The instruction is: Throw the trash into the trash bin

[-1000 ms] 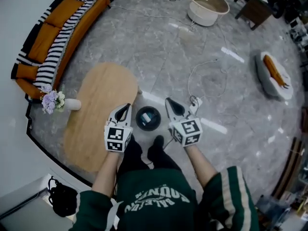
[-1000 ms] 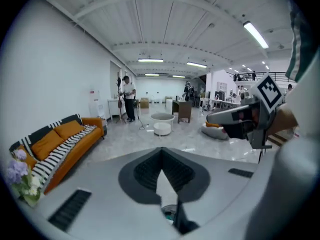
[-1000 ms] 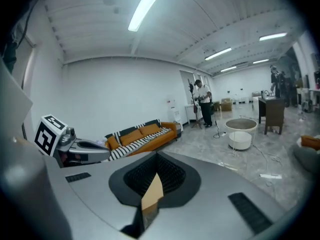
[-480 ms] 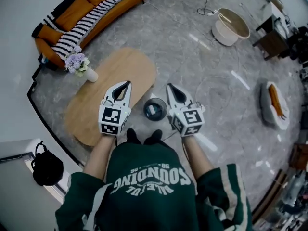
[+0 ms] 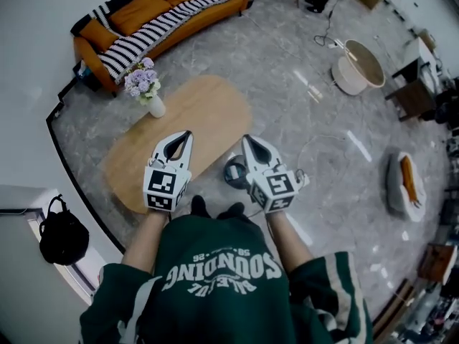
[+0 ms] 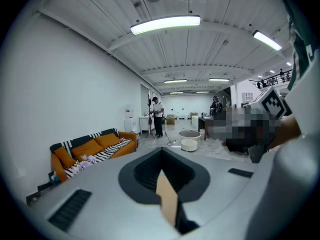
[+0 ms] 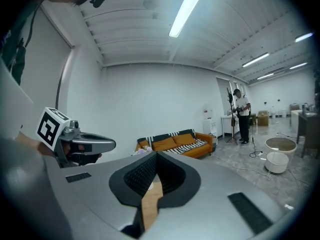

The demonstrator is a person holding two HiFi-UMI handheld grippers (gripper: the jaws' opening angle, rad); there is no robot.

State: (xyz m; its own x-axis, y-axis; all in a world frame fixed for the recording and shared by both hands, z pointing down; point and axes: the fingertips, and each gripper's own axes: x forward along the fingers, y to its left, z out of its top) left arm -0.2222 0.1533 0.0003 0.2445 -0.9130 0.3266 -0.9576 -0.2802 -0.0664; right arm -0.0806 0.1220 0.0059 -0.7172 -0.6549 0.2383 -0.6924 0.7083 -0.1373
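**Both grippers clenched on nothing, bin down by the feet**

The left gripper [image 5: 187, 134] and right gripper [image 5: 246, 139] are held out front side by side, and each has its jaws squeezed fully together with nothing in the grip. The trash bin [image 5: 233, 172] sits on the floor just off the near end of the oval wooden table [image 5: 188, 124]. It's close to the person's feet and partly covered by the right gripper. A flower vase [image 5: 155, 106] stands at the table's far edge.

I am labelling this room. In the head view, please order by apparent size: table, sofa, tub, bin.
1. table and sofa: about alike, and the sofa stands farther off, so unranked.
2. tub.
3. bin, partly hidden by the right claw.
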